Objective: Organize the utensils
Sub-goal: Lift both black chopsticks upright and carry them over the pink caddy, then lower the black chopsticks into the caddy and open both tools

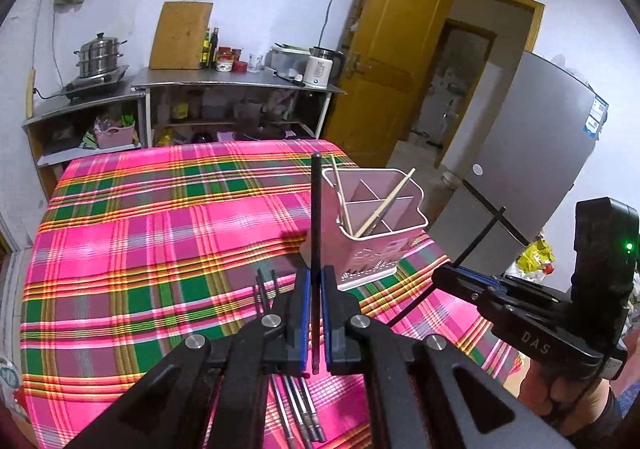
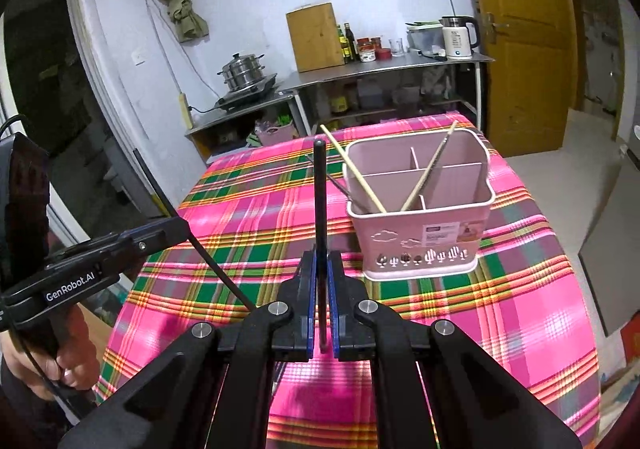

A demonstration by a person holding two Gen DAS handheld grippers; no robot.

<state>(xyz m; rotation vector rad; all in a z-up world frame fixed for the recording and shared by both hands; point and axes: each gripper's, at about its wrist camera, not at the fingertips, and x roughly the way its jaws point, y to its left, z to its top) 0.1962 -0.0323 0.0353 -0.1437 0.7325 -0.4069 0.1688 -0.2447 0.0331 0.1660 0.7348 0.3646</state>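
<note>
On the pink plaid tablecloth, toward its right edge: one pink plastic utensil caddy, upright, divided into compartments, cloud and cactus cut-outs on its near face.

Contents of caddy: two pale wooden chopsticks, both leaning, tips down in the near compartments (which cell each sits in cannot be told); one thin metallic chopstick resting against the caddy's left rim.

Left of the caddy: left gripper, jaws clenched on a black chopstick, which stands upright and apart from the caddy's rim.

Just before the caddy: right gripper, jaws likewise clamped on a second black chopstick, upright, its top level with the caddy's rim, not inside it.

Nearer than the caddy, under the left gripper: loose metal chopsticks lying flat on the cloth, side by side.

Beyond the caddy: steel shelving with a white electric kettle.
</note>
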